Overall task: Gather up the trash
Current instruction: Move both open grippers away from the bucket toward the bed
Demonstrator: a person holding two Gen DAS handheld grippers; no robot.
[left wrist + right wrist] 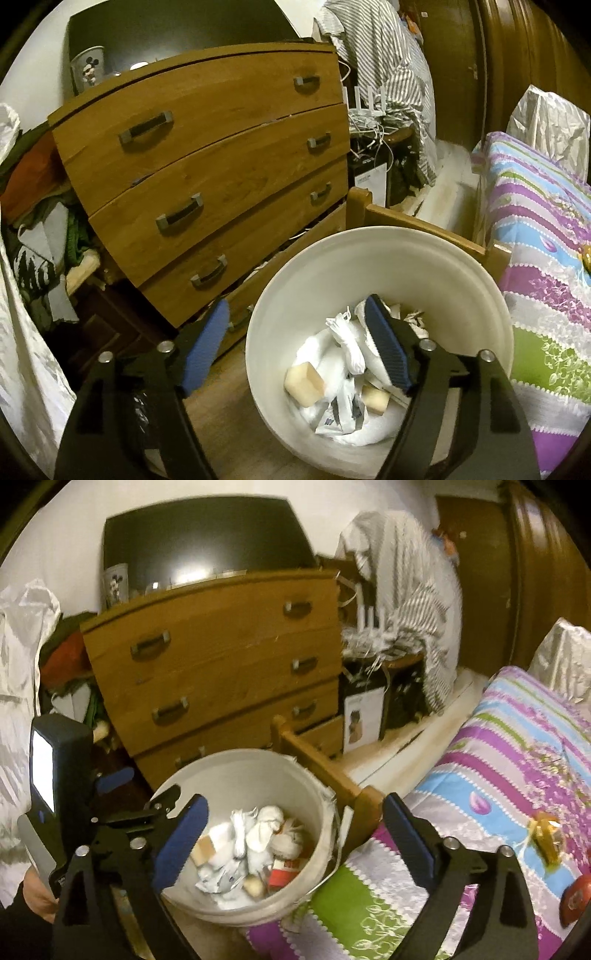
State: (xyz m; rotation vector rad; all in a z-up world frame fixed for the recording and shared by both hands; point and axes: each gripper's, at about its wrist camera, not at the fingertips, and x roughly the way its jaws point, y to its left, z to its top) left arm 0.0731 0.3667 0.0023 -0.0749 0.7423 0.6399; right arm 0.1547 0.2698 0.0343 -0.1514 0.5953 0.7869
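A white bucket (406, 273) stands on the floor between the dresser and the bed. It holds white bags (332, 354), crumpled paper and tan blocks (304, 384). My left gripper (295, 343) is open astride its left rim: one blue pad (207, 343) is outside and the other (388, 347) is over the trash, touching nothing. My right gripper (295, 843) is open wide and empty above the bucket (240, 768) and the bed edge. The left gripper (140, 788) shows at the bucket's left rim. A yellow wrapper (546, 838) and a red thing (576, 897) lie on the bed.
A wooden dresser (207, 155) with several drawers stands behind the bucket. The bed (498, 757) with its striped cover and wooden frame post (325, 771) is on the right. Clothes are piled at the left (40, 229). A striped shirt (388, 66) hangs over cables and a router.
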